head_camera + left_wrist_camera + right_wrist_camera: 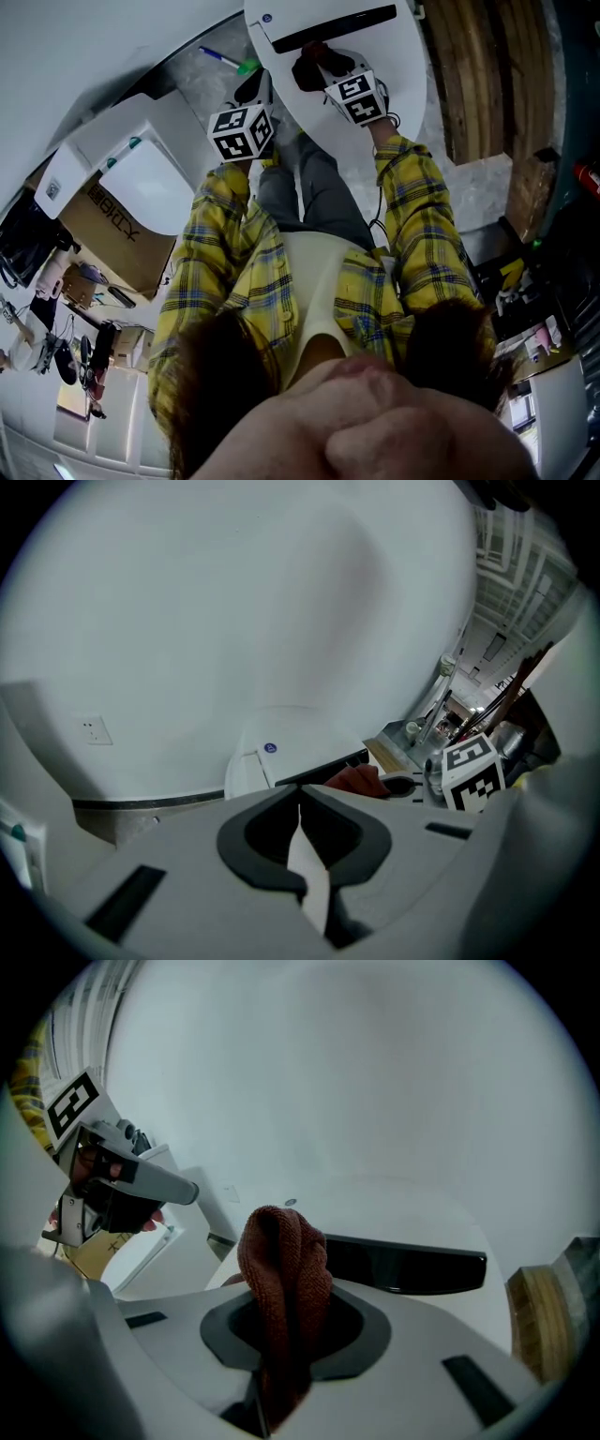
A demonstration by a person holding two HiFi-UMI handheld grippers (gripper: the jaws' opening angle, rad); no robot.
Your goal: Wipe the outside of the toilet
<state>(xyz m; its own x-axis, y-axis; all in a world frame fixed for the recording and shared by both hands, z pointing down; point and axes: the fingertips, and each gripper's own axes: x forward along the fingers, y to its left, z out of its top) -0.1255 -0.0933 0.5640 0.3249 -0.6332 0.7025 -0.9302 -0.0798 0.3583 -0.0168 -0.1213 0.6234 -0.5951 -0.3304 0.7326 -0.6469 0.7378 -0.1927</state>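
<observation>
Clamping a rust-red cloth (pixel 281 1269), the right tongs (pixel 284 1330) grip its lower end, with the bunched top sticking out past the tips. They sit over the white toilet (pixel 394 66), near the black strip (pixel 403 1265) across its top. I cannot tell whether the cloth touches the surface. The left tongs (pixel 300 841) are closed on nothing, tips pressed together, held just left of the toilet and aimed toward it. In the head view the cloth (pixel 314 61) is at the far end of the scene, over the toilet's top. Progress looks early: cloth is in hand and at the toilet, no wiped area can be made out, and the sides, front and base seemingly remain to do.
</observation>
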